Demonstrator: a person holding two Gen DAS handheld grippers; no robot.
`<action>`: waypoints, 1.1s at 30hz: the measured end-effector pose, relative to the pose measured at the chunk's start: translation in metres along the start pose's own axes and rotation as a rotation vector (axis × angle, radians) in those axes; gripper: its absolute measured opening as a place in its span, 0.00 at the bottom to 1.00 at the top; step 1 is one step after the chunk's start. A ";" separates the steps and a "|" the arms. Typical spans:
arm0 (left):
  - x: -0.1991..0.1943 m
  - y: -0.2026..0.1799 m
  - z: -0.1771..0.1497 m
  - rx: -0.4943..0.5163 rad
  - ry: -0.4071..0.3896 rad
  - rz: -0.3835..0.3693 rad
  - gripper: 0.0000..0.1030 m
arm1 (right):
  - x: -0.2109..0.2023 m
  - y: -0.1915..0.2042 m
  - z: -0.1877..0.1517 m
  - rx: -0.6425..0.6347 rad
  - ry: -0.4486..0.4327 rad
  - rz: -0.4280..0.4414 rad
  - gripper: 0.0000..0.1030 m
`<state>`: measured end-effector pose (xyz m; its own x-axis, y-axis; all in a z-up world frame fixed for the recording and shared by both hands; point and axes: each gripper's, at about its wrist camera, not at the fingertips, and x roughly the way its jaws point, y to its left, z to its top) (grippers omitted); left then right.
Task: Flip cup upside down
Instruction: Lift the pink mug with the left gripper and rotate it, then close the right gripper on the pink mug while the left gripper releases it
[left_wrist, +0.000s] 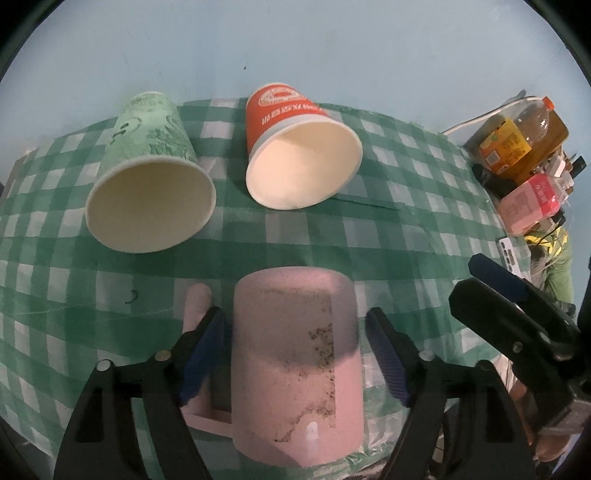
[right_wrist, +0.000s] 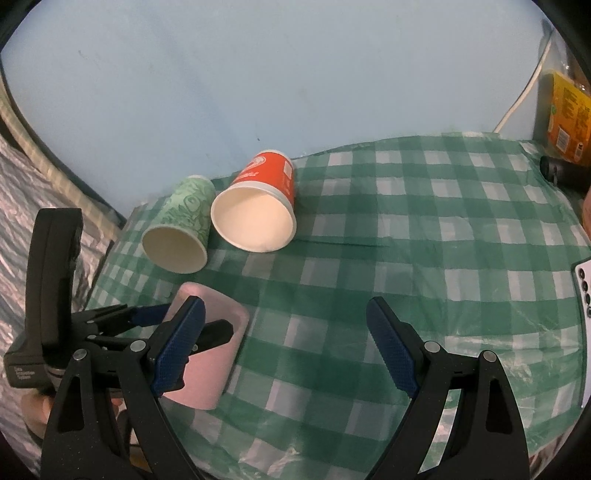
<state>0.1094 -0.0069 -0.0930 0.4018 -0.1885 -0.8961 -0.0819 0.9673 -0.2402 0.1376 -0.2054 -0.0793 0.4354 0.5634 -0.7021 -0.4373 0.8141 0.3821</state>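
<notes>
A pink mug (left_wrist: 295, 362) stands upside down on the green checked tablecloth (left_wrist: 388, 229), its handle to the left. My left gripper (left_wrist: 295, 350) is open, its fingers either side of the mug with a small gap on each side. The mug also shows in the right wrist view (right_wrist: 210, 354), with the left gripper (right_wrist: 181, 325) around it. My right gripper (right_wrist: 286, 347) is open and empty above the cloth, to the right of the mug. It also shows in the left wrist view (left_wrist: 491, 280).
A green paper cup (left_wrist: 147, 177) and a red paper cup (left_wrist: 299, 147) lie on their sides at the back, mouths toward me. Bottles (left_wrist: 517, 144) and clutter stand past the table's right edge. A phone (right_wrist: 585, 295) lies at the right. A blue wall is behind.
</notes>
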 end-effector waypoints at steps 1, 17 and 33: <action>-0.002 0.001 0.000 -0.001 -0.006 -0.004 0.79 | -0.001 0.000 0.000 0.001 -0.001 0.000 0.85; -0.064 0.038 -0.014 -0.042 -0.193 -0.035 0.89 | -0.011 0.026 0.007 -0.030 -0.020 0.006 0.85; -0.070 0.090 -0.036 -0.105 -0.297 0.016 0.92 | 0.045 0.059 0.002 -0.031 0.180 0.029 0.85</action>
<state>0.0410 0.0875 -0.0658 0.6470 -0.1005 -0.7559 -0.1780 0.9440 -0.2778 0.1326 -0.1313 -0.0875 0.2751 0.5502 -0.7884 -0.4728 0.7915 0.3873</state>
